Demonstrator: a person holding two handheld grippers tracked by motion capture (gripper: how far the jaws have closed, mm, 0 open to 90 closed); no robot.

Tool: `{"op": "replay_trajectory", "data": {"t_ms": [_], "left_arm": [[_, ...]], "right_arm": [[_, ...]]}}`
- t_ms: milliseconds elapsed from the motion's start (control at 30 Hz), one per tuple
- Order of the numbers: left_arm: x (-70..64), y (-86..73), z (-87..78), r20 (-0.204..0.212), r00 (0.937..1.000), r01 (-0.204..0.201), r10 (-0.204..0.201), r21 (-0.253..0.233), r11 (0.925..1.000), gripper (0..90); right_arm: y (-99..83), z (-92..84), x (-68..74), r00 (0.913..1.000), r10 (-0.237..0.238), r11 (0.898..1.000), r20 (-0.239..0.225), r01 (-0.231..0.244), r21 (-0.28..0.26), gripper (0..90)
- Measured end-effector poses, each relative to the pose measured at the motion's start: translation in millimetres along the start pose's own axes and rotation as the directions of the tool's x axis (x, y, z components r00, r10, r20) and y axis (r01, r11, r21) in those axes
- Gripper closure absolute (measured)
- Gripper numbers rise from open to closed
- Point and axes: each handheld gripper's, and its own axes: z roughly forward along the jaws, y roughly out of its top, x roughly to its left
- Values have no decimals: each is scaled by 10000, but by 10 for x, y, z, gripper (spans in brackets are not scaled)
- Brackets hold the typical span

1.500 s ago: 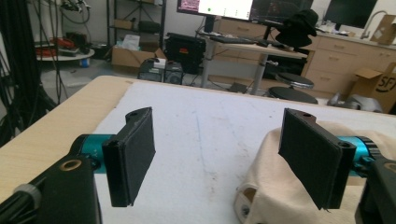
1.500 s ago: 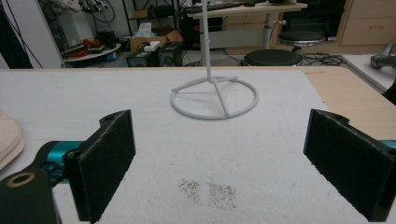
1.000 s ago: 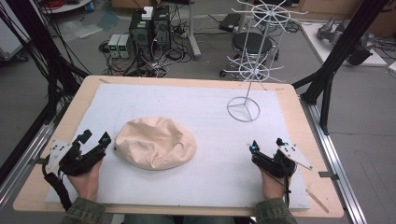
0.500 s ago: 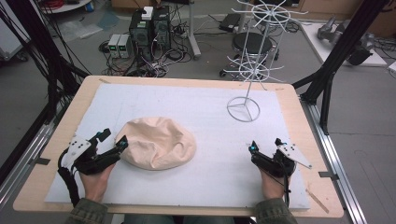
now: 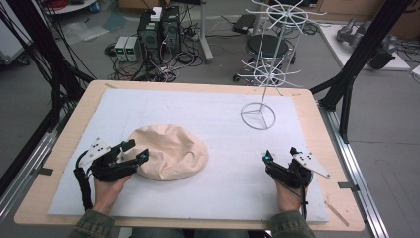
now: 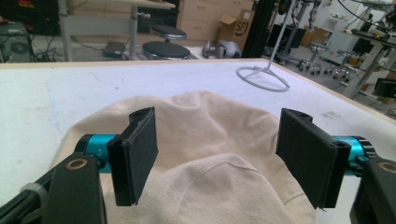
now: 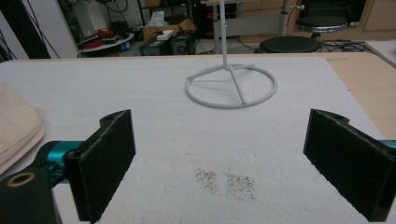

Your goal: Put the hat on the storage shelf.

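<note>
A cream cloth hat (image 5: 169, 151) lies crown-up on the white mat, left of centre. My left gripper (image 5: 134, 149) stands open at the hat's left edge, its jaws over the brim. In the left gripper view the hat (image 6: 210, 140) bulges between the two black pads (image 6: 140, 149) without either pressing on it. My right gripper (image 5: 280, 154) rests open on the mat at the front right, nothing between its jaws (image 7: 219, 158). A white wire stand (image 5: 270, 59) rises at the back right, its ring base (image 7: 231, 86) ahead of the right gripper.
The white mat (image 5: 223, 129) covers most of the wooden table (image 5: 317, 119). Black frame posts (image 5: 356, 59) stand at the table's sides. A stool, computers and cables sit on the floor beyond the far edge. A speckled stain (image 7: 226, 181) marks the mat under the right gripper.
My left gripper has moved right, from the mat's left edge up to the hat, and its jaws now straddle the brim. The right gripper and the hat stay put.
</note>
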Motion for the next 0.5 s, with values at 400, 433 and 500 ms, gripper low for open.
{"op": "replay_trajectory", "data": {"t_ms": [400, 433, 500], "left_arm": [[-61, -15, 106, 487, 9988, -61, 41, 417, 9991, 291], [-77, -26, 137, 600, 9981, -161, 123, 639, 9978, 291], [-102, -38, 165, 656, 9974, -352, 298, 816, 9960, 291]], "right_arm": [[-4, 15, 4, 9999, -50, 10000, -117, 50, 61, 80], [-5, 16, 4, 9999, -38, 10000, -120, 39, 75, 80], [-6, 21, 3, 9999, -83, 9999, -140, 84, 126, 80]]}}
